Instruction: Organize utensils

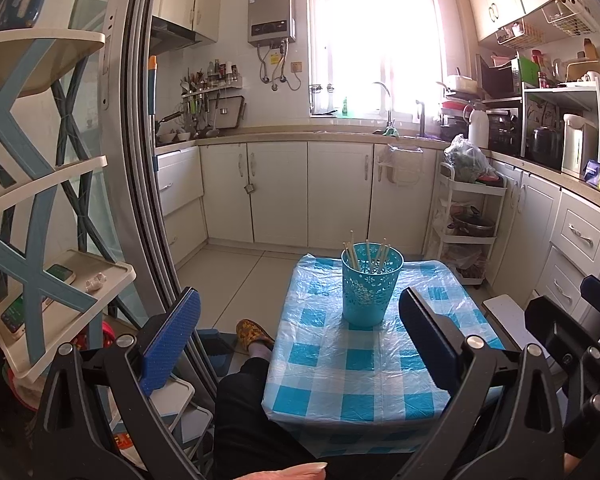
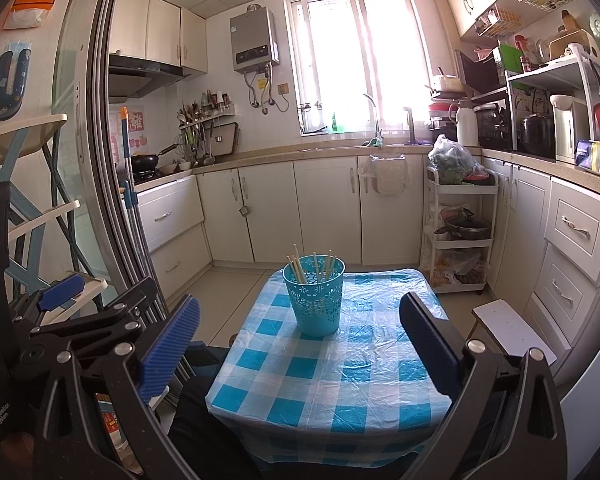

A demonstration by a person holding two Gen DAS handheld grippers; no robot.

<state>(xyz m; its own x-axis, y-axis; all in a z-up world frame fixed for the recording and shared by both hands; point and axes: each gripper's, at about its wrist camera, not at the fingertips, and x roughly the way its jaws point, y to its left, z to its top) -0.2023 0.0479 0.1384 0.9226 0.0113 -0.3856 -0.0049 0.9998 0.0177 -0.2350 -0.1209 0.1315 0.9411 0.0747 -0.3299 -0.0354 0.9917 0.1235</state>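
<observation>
Left gripper (image 1: 300,336), right gripper (image 2: 300,336): jaws wide apart, empty, above bench (image 2: 364,384). Teal basket (image 2: 314,294) holds chopsticks (image 2: 298,270). Sorting apparently complete; next, verify nothing remains.

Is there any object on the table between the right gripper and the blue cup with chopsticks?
Nothing visible. Between the open right gripper and the blue cup lies only bare checkered tablecloth. The chopsticks already stand inside the cup.

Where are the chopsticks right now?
The chopsticks stand in the turquoise cup on the far half of the checked table, central in both wrist views, ahead of both open grippers and touched by neither.
</observation>
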